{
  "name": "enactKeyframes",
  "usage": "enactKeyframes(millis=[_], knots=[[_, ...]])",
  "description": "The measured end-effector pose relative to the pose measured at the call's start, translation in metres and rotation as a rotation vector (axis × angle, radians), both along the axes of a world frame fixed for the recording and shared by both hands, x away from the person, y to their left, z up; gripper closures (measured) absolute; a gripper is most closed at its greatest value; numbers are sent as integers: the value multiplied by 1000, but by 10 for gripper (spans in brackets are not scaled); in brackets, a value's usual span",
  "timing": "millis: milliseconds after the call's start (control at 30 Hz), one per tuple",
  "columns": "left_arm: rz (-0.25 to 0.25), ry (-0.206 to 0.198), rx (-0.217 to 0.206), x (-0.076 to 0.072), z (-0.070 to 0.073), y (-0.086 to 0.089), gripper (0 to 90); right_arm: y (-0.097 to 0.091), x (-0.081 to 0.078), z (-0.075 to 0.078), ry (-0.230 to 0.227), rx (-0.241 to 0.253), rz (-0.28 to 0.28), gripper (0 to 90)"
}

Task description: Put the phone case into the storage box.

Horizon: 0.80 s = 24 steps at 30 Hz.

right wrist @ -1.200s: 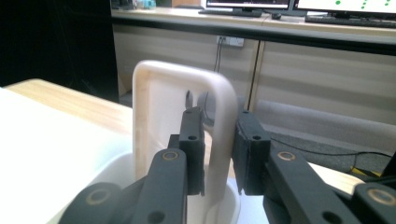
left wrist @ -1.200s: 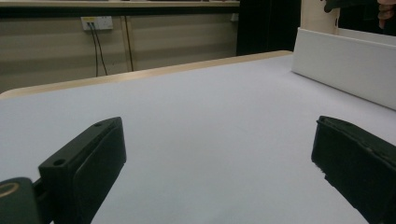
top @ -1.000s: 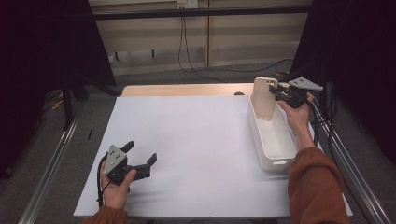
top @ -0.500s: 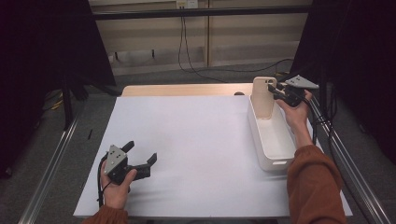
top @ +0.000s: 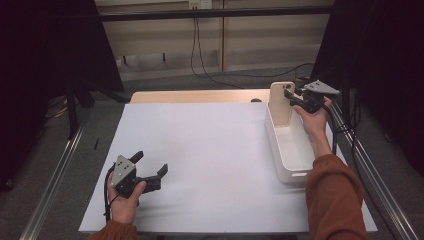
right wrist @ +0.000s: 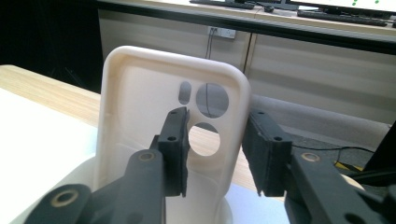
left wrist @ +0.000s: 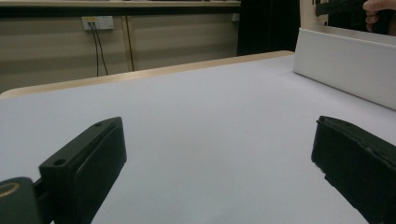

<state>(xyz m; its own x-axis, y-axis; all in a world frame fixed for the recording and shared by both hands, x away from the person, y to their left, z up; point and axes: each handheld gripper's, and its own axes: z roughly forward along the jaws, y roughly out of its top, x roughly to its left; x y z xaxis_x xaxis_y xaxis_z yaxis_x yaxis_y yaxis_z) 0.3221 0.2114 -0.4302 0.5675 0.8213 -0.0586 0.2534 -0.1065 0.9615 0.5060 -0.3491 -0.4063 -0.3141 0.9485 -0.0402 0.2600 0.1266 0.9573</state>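
Note:
A cream phone case [top: 281, 102] stands upright at the far end of the white tray [top: 290, 170], its open inner side with the camera holes [right wrist: 140, 116] facing the right gripper view. My right gripper [top: 289, 95] straddles the case's right edge, one jaw inside the shell and one behind it [right wrist: 215, 126]. Its jaws have just been opening, and the pads stand off the edge that is between them. My left gripper [top: 151, 162] rests open on the white sheet at the near left, nothing between its jaws [left wrist: 217, 140].
A white sheet [top: 210, 150] covers the table, with a wooden strip [top: 200, 96] showing along its far edge. The tray's long wall [left wrist: 345, 60] runs along the right side. Metal rails [top: 55, 180] flank the table; cables hang at the back wall.
The right gripper's jaws have parted a little around the case's edge. The case stays standing in the tray. The left hand has not moved.

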Motion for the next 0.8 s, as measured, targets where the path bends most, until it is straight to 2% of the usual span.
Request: enactKeyframes(millis=[67,267,533,667,800], knots=[[-2,0,0,0,0,0,33,0,0,1,-3,-3,-2,577],[4,0,-2,2,0,1,33,-2,-5,6,-11,35,-13,393],[9,-3,-6,2,0,1,34,-2,-8,10,2,63,-14,164],[16,-5,-6,3,1,1,34,-2,-9,10,9,55,-21,75],[24,-9,-14,3,2,1,34,-1,-11,13,10,66,-29,31]])
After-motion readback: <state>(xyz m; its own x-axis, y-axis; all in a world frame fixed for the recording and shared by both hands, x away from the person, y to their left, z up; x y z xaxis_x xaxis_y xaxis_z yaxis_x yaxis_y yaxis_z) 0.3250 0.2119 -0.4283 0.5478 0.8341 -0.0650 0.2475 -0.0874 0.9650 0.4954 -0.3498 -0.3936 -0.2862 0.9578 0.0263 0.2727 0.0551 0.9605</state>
